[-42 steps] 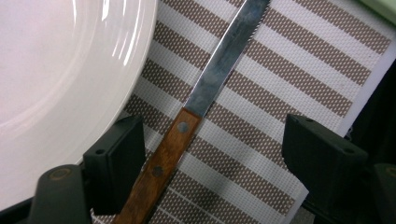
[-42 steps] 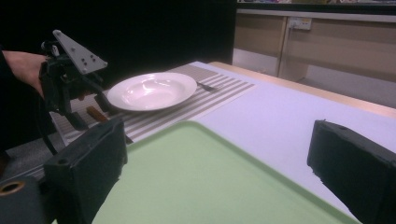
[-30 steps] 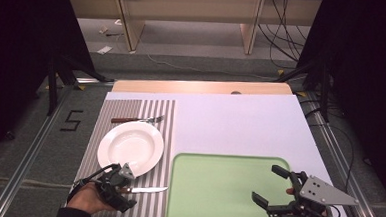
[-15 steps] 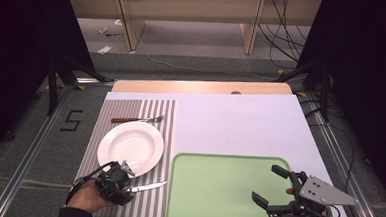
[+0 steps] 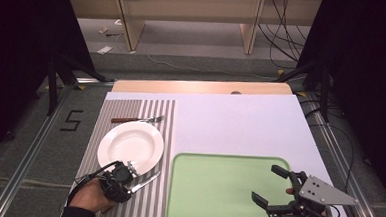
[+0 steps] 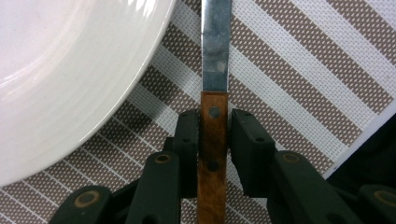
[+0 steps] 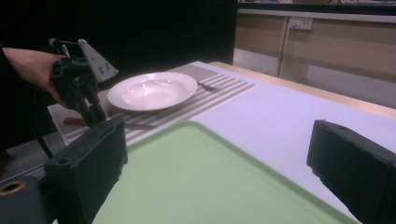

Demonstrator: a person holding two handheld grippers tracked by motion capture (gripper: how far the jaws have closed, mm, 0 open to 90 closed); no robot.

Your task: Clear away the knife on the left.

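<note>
Clearly the left hand-held gripper [image 6: 215, 140] is clamping the knife [image 6: 215, 93] by its wooden handle, jaws closed on both flat sides just behind the blade. The knife is lying on the striped placemat [image 5: 155, 121] near the front left corner of the tabletop [image 5: 240, 121], just beside the white plate [image 5: 130, 145]. It is looking stiff, light and thin, and the steel blade is likely slippery, so the riveted handle is seeming the right hold. The right hand-held gripper [image 5: 272, 185] is hovering wide open and empty over the green tray [image 5: 212, 189]. Open room is lying on the tray and across the tabletop's far right; the plate rim and a fork [image 5: 138, 119] are crowding the left.
</note>
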